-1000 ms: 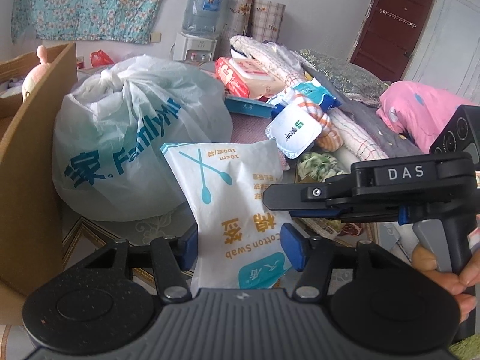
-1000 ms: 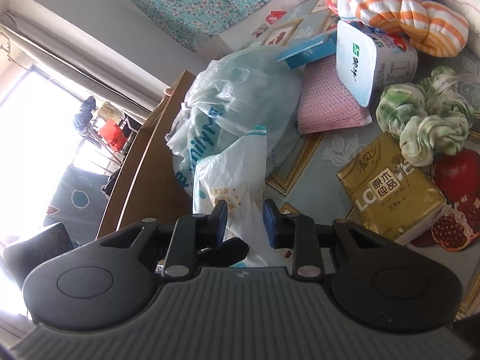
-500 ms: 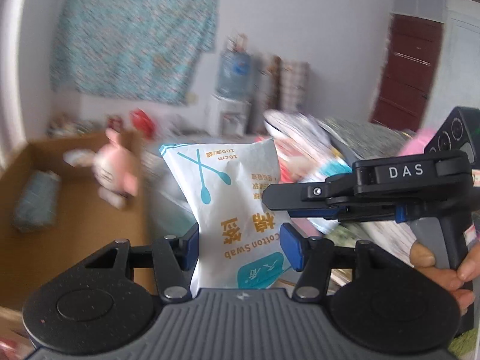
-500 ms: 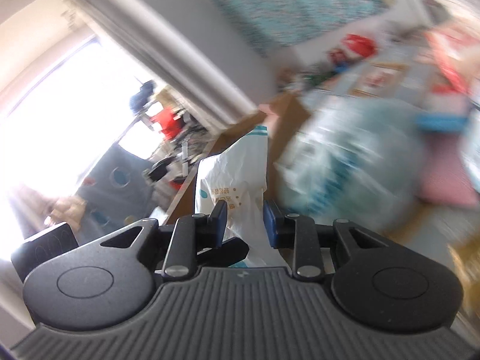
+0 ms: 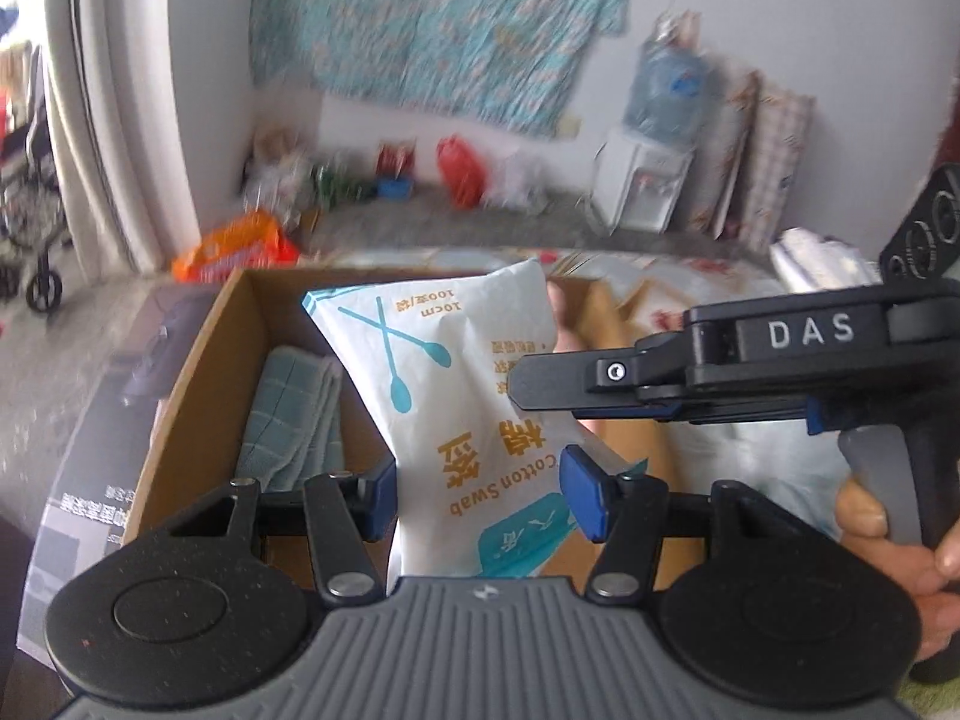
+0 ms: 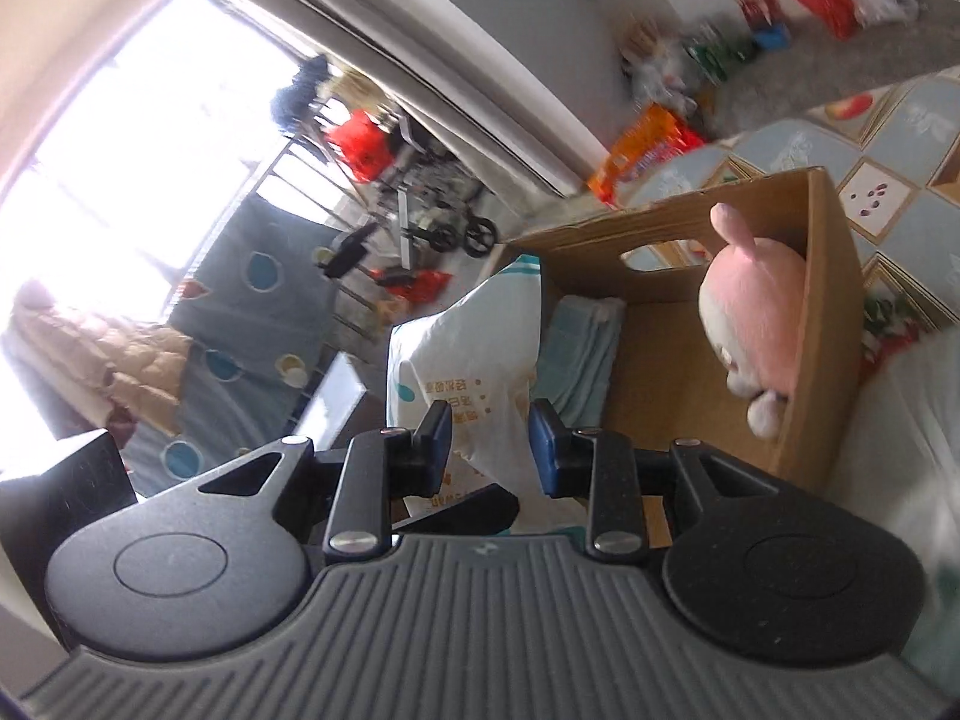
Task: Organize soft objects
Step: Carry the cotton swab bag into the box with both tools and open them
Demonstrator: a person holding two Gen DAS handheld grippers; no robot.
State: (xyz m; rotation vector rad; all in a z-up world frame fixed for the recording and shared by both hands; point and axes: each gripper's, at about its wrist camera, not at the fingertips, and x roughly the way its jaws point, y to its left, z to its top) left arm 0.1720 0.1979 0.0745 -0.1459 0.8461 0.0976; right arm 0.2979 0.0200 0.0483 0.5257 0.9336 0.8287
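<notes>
While much of the background is smearing with motion blur, a room is showing: a floral cloth (image 5: 444, 30) is hanging on the far wall, a water dispenser (image 5: 654, 150) is standing against it, and a bright window (image 6: 120, 150) with a curtain is lying off to the left. A patterned cloth (image 6: 900, 138) is covering the surface on which a box (image 6: 834, 276) is sitting.

Both grippers are holding the swab bag (image 5: 456, 408) over the box's open top. Its long axis is running roughly upright, with the sealed blue-striped end pointing up and away from the cameras and its print reading upside down in the left view.

The left gripper (image 5: 477, 486) is standing with its blue pads pressing the bag's lower sides, jaws spread about the bag's width. The right gripper (image 6: 489, 441) is pinching the bag's edge, jaws nearly closed on it; in the left view it is reaching in from the right, held by a hand (image 5: 888, 546).

Inside the box a folded towel (image 5: 294, 420) is lying along the left wall, and a pink plush (image 6: 750, 330) is leaning against the opposite wall, possibly a rabbit.
</notes>
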